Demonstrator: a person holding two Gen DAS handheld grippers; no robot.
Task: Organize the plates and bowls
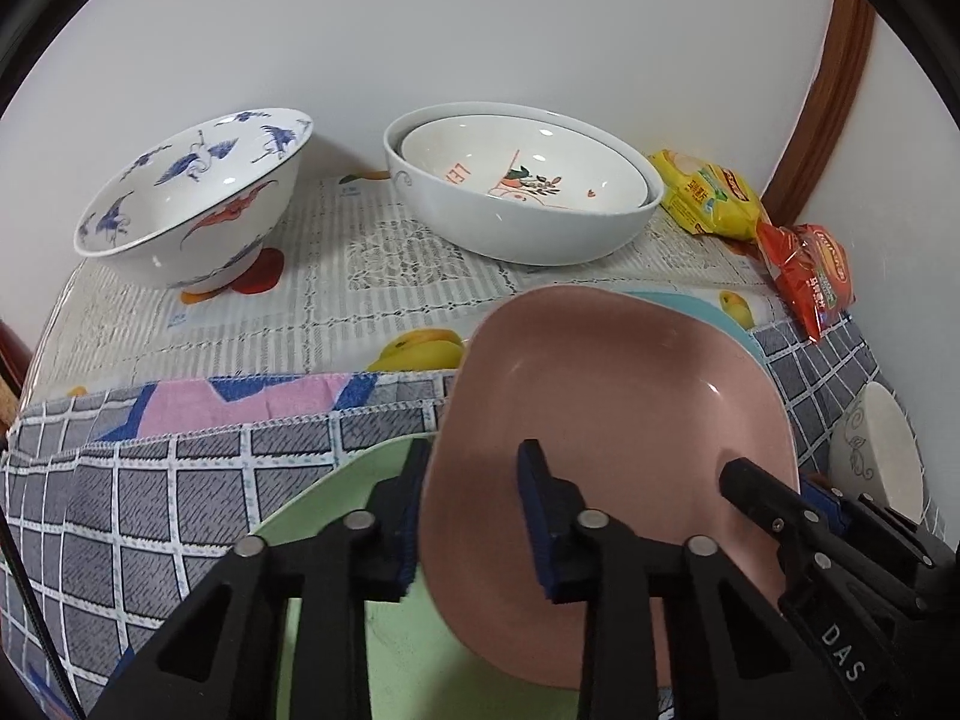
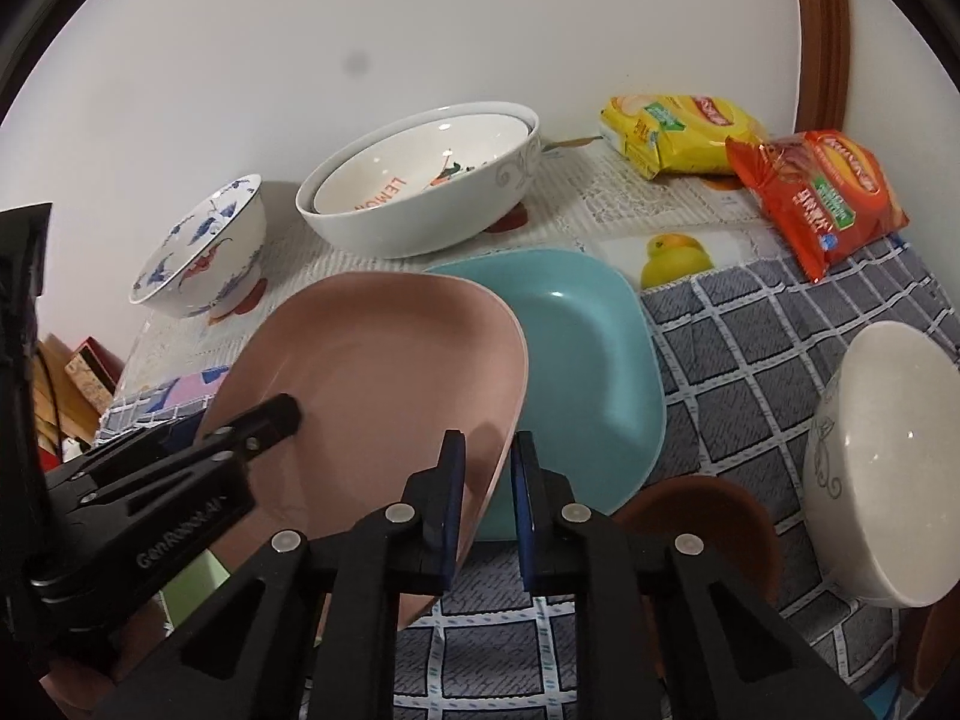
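Observation:
A pink plate is held tilted between both grippers. My left gripper straddles its left rim, one finger under it and one on its face. My right gripper is shut on the plate's right rim; it also shows in the left wrist view. A teal plate lies flat behind the pink one. A green plate lies under my left gripper. Two nested white bowls and a blue-patterned bowl stand at the back.
A white bowl lies on its side at the right, with a brown dish beside it. Yellow and orange snack packets sit at the back right by the wall. A checked cloth covers the table front.

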